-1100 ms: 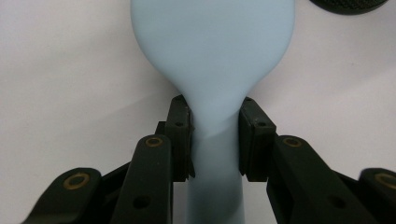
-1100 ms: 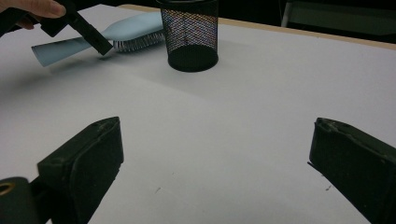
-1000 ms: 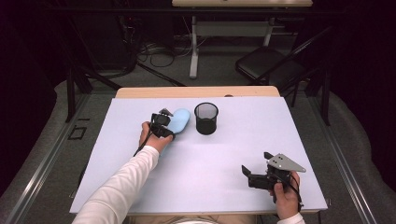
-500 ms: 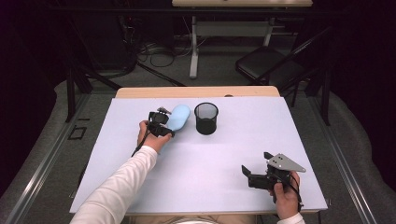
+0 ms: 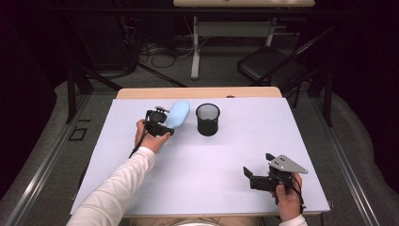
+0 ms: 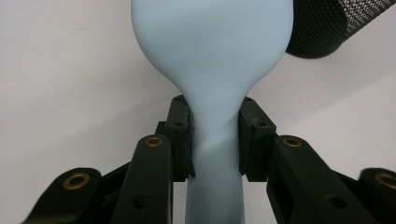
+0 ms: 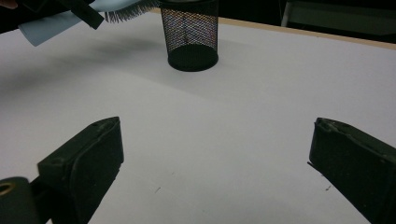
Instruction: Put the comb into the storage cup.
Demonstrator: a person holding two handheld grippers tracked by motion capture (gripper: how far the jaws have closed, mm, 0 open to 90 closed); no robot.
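Observation:
A light blue hairbrush (image 5: 179, 113) is held above the white table, left of a black mesh cup (image 5: 207, 119). My left gripper (image 5: 161, 121) is shut on the brush's narrow handle. In the left gripper view both pads of my left gripper (image 6: 215, 128) press the neck, and the broad blue head (image 6: 210, 46) points away toward the cup (image 6: 327, 25). My right gripper (image 5: 256, 168) stands open near the table's front right, nothing between its fingers (image 7: 215, 154). From there the brush (image 7: 46, 25), bristles down, hangs left of the cup (image 7: 189, 32).
The white table sheet (image 5: 211, 160) spreads wide between the two hands. A wooden table edge (image 5: 197, 92) runs along the back. Beyond it stand a black chair (image 5: 268, 70) and a desk frame on the dark floor.
The left gripper with the brush has shifted slightly toward the far side of the table. The right gripper has kept still.

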